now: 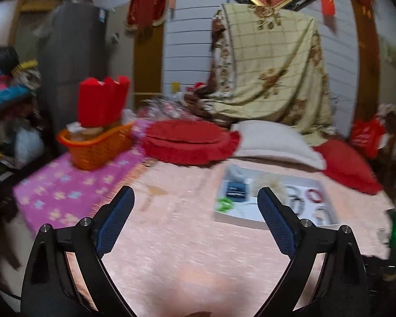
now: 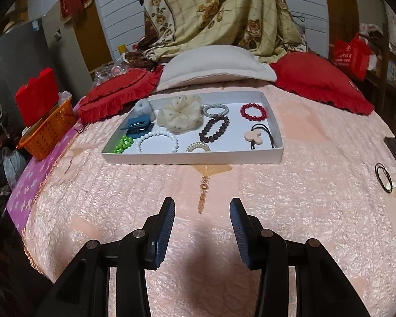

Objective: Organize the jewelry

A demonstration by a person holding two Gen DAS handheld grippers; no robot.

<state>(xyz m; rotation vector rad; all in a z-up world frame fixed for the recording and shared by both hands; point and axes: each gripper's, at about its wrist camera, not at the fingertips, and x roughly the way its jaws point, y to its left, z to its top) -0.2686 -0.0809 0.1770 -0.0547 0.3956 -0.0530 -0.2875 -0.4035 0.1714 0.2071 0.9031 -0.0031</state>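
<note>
A white tray (image 2: 187,155) sits on the pink bedspread (image 2: 250,198), a bit above the middle of the right wrist picture. It is a long, flat box with low walls. Its long side runs left to right across the picture.

Inside the tray, on the left, are a green bead band (image 2: 123,144), a blue hair clip (image 2: 138,127) and a white bead bracelet (image 2: 158,141). A fluffy cream scrunchie (image 2: 179,113) sits in the middle. Next to it is a dark brown bead bracelet (image 2: 214,129), and a red bead bracelet (image 2: 253,111) lies at the upper right. A black hair tie (image 2: 382,177) lies alone on the bedspread at the right edge.

The right gripper (image 2: 202,224) is partly open and holds nothing. The left gripper (image 1: 195,211) is wide open and also holds nothing.
</note>
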